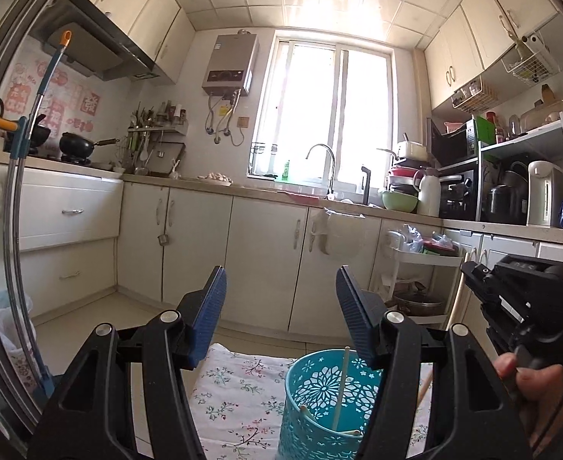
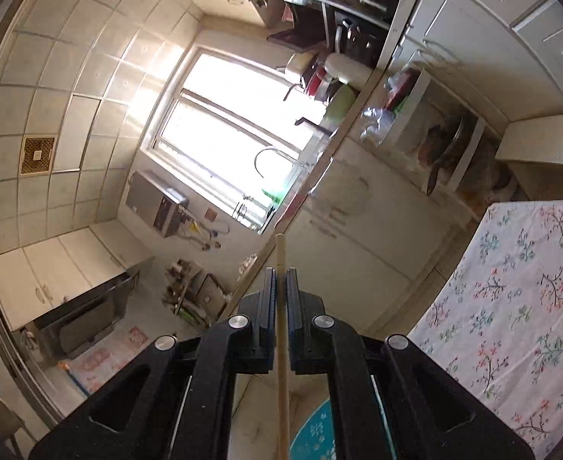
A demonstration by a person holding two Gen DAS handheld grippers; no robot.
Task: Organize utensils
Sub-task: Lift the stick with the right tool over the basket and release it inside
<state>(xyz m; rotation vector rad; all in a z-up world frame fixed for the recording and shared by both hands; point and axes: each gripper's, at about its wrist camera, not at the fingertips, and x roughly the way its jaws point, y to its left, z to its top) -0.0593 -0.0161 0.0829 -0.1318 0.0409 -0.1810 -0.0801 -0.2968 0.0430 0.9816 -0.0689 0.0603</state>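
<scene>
r gripper (image 2: 280, 280): i've got it clamped on a wooden chopstick (image 2: 282, 345), tilted over the basket
l gripper (image 1: 281, 306): wide open, holding nothing
basket (image 1: 319, 402): teal, on floral cloth (image 1: 235, 391), w/ white chopstick (image 1: 340, 387) upright inside

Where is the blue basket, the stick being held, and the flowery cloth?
blue basket (image 1: 312, 395): left wrist view, lacy side wall.
stick (image 2: 280, 264): right wrist view, shaft above the pads.
flowery cloth (image 2: 511, 306): right wrist view, bare middle.
</scene>
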